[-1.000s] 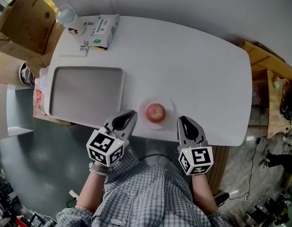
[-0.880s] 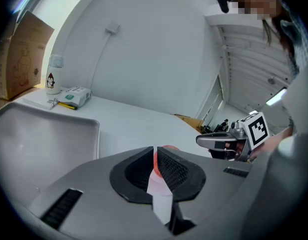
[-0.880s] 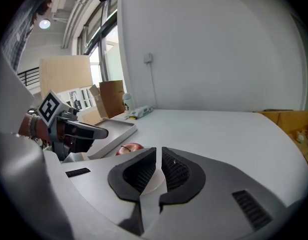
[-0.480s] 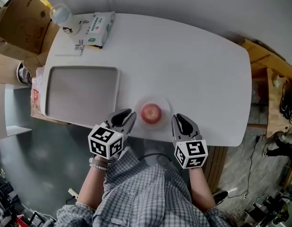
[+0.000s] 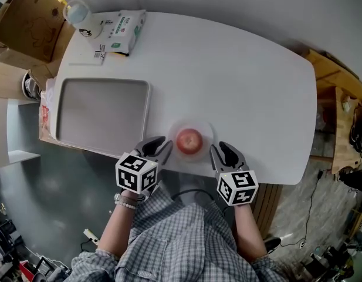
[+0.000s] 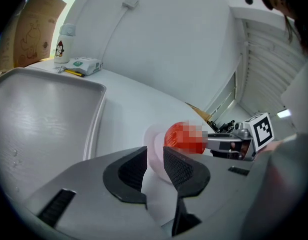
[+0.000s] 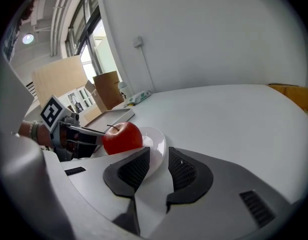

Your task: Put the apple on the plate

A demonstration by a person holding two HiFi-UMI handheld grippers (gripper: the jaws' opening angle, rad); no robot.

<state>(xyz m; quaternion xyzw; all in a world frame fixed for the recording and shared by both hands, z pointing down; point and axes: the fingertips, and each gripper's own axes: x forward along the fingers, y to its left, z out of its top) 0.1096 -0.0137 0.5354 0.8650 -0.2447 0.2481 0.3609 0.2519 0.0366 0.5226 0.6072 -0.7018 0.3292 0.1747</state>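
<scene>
The supporting surface is a white table [image 5: 239, 81] with rounded corners and a plain matt top. Taking the edge nearest the person as 6 o'clock, four groups of items rest directly on it. A shallow grey rectangular tray [image 5: 104, 81] lies at 9 o'clock, its left side overhanging the table edge. A small white round plate [image 5: 207, 132] sits at 6 o'clock, just inside the near edge and just beside the tray. A white packet [image 5: 125, 31] with green print lies flat at 11 o'clock, near the far edge. A bottle [image 5: 81, 17] stands upright in the far left corner, just beside the packet. A small dark item [image 5: 98, 54], too small to identify, lies between the packet and the tray.
</scene>
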